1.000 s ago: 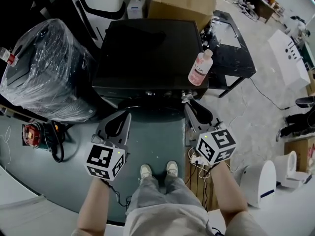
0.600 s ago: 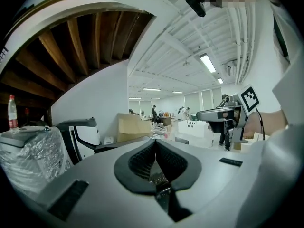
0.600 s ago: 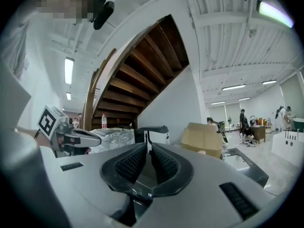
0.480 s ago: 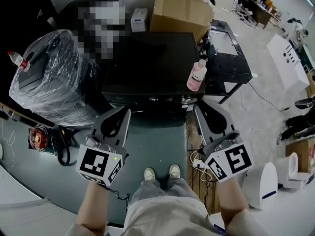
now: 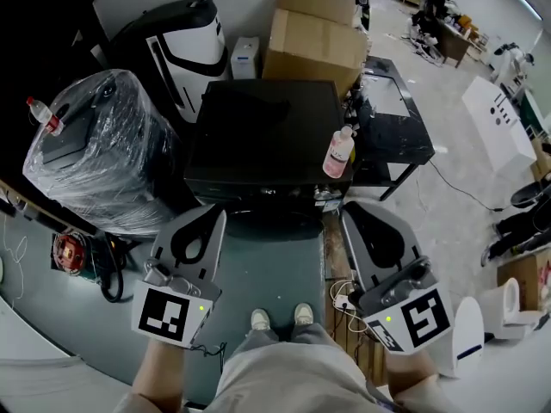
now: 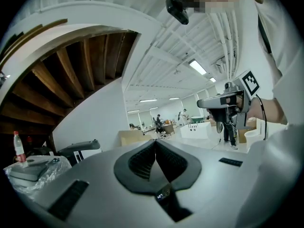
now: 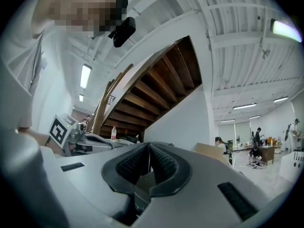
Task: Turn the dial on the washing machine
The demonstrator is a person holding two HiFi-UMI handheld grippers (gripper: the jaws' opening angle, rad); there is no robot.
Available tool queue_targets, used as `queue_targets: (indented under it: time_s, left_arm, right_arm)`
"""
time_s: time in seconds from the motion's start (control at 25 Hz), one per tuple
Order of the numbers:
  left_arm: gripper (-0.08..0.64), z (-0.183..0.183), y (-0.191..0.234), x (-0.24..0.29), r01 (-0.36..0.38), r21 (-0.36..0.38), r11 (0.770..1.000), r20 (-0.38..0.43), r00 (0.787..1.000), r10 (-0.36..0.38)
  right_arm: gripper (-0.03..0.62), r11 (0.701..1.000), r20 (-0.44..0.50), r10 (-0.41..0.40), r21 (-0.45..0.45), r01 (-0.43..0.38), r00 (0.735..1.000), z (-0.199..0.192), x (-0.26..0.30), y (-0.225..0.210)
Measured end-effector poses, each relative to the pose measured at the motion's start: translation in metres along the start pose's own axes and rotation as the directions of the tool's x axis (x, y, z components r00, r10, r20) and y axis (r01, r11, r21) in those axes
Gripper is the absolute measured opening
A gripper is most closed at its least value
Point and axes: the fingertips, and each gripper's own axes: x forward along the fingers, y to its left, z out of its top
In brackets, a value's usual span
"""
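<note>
The black washing machine point(image 5: 263, 136) stands in front of me in the head view. Its control strip runs along the near edge, with a small knob point(image 5: 319, 194) near the right corner that is hard to make out. My left gripper point(image 5: 215, 213) hangs short of the machine's front left, shut and empty, and its pads meet in the left gripper view point(image 6: 155, 141). My right gripper point(image 5: 349, 209) is held back from the front right corner, touching nothing. Its pads press together with nothing between them in the right gripper view point(image 7: 148, 146).
A pink-and-white bottle point(image 5: 338, 153) stands on the machine's right edge. Behind are a cardboard box point(image 5: 314, 37) and a white-and-black appliance point(image 5: 176, 41). A plastic-wrapped bundle point(image 5: 95, 153) sits to the left, a black table point(image 5: 392, 119) to the right, and cables point(image 5: 344, 299) lie on the floor.
The right gripper has drawn back from the knob at the machine's front right corner and its jaws have come together. The left gripper has also pulled back a little.
</note>
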Motion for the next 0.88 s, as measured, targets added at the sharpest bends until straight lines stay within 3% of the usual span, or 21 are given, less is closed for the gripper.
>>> queue_targets:
  time_s: [0.4,0.72,0.88]
  left_arm:
    - [0.020,0.036,-0.013,-0.016,0.022,0.031,0.999,0.049,0.999,-0.023]
    - [0.020,0.033,-0.026,-0.019,0.055,0.038,0.998,0.027,0.998,-0.056]
    - [0.020,0.036,-0.015,-0.009,0.014,-0.027,1.000,0.060,0.998,-0.012]
  right_arm:
    - [0.031,0.999,0.047,0.036,-0.008,-0.036,0.998,0.028,-0.019,0.020]
    - [0.028,0.997,0.071,0.075,-0.024,-0.073,0.995,0.033,-0.020,0.025]
    - [0.029,0.997,0.048,0.062,-0.044,-0.060,0.997,0.023,-0.015,0.015]
